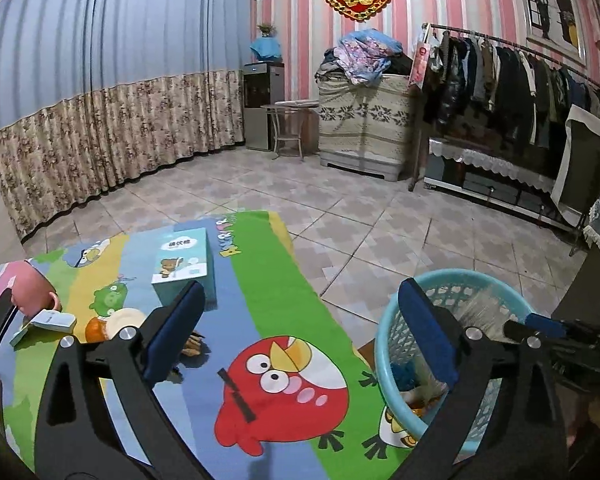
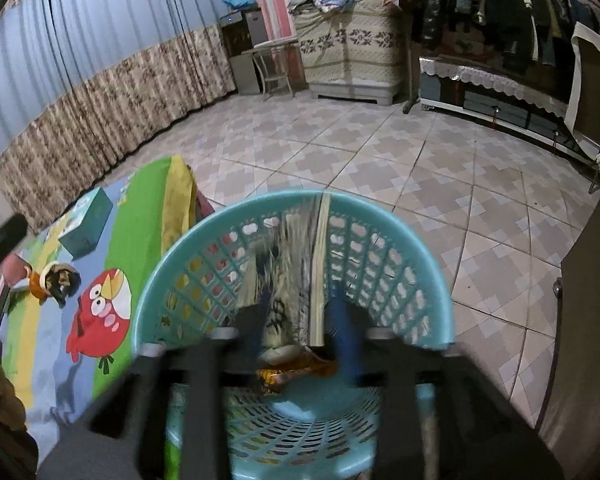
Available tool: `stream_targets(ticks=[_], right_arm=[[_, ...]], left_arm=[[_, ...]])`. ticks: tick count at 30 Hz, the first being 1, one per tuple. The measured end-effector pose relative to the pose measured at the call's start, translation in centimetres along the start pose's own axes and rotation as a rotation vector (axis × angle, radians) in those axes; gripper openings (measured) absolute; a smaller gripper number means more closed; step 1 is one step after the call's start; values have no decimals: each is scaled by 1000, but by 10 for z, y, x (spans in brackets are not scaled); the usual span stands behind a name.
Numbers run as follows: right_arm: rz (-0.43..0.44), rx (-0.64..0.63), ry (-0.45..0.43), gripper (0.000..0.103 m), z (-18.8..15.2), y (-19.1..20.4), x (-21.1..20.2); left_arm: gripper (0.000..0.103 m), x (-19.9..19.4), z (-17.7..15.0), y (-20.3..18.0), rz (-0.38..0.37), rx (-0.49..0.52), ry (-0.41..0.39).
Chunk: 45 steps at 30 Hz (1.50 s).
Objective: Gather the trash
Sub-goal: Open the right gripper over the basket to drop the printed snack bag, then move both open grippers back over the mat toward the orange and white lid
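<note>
Both tools over the teal basket (image 2: 432,276)
Left tool (image 1: 300,328) gapes wide, empty; right tool (image 2: 300,320) part-open above wrappers (image 2: 296,372) inside it.

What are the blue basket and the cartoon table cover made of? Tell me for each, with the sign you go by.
Blue basket: looks like moulded plastic, smooth and slightly glossy; its walls are a regular lattice of holes under a solid rim.
Cartoon table cover: probably a printed plastic or oilcloth sheet; it lies flat with a faint sheen, and its edge drapes in soft folds. Coated fabric cannot be ruled out.
</note>
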State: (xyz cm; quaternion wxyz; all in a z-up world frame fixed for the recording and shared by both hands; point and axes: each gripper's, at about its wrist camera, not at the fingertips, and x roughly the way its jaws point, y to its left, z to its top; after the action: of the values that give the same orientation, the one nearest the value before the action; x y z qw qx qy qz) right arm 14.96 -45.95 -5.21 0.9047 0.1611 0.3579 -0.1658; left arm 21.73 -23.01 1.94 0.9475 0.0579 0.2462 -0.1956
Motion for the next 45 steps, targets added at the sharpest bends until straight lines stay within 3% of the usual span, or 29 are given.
stream_targets(ticks=[8, 26, 36, 45], right_arm=[[8, -13, -38, 86, 4, 6, -11], [11, -28, -111, 96, 8, 28, -25], [16, -78, -159, 98, 6, 58, -28], [19, -118, -148, 98, -2, 90, -16]], left_arm=[[96, -9, 0, 11, 18, -12, -13], [97, -32, -8, 54, 60, -45, -28], [97, -39, -30, 102, 115, -72, -5], [97, -48, -49, 160, 181, -116, 16]])
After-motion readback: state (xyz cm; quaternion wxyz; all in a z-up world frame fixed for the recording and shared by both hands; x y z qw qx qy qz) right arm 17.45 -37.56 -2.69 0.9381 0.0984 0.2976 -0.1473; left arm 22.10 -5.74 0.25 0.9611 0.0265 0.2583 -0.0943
